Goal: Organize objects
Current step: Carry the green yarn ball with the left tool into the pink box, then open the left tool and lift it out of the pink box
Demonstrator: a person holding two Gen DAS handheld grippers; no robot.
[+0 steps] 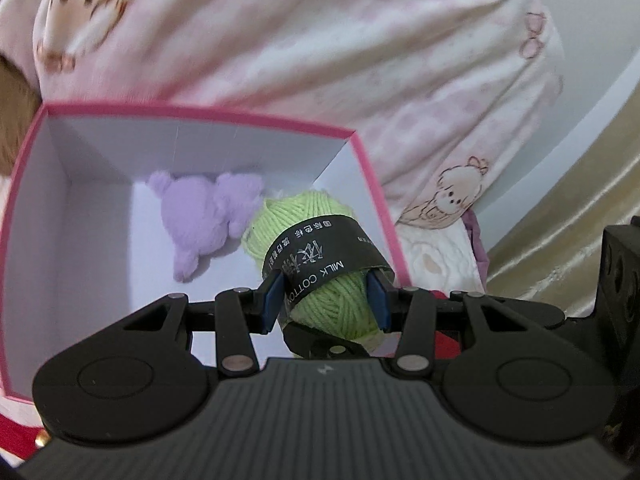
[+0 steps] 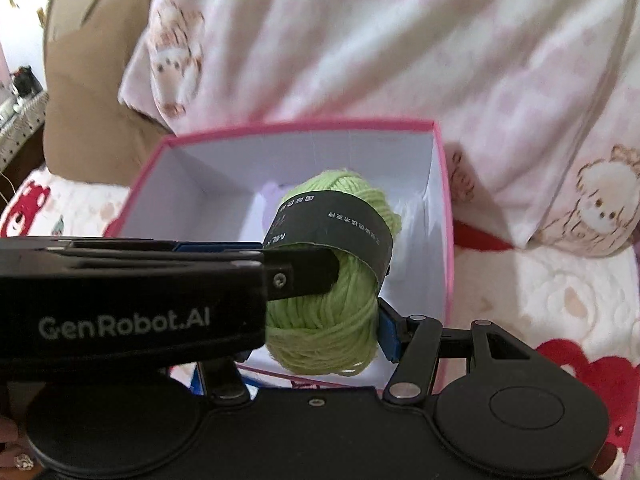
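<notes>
Bed with a box and a rumpled quilt

The bed (image 2: pixel 540 300) wears a pale cover printed with red cartoon figures. Directly on it stands an open pink-rimmed box (image 2: pixel 442 184), white inside. Just behind the box, a pink-and-white quilt (image 2: pixel 400 48) with bear prints lies bunched up. A brown cushion (image 2: pixel 88 92) rests at the left.

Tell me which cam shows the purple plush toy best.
Left wrist: the purple plush toy lies in plain view on the pink box floor. In the right wrist view the green yarn ball hides nearly all of it; only a pale sliver shows.
</notes>
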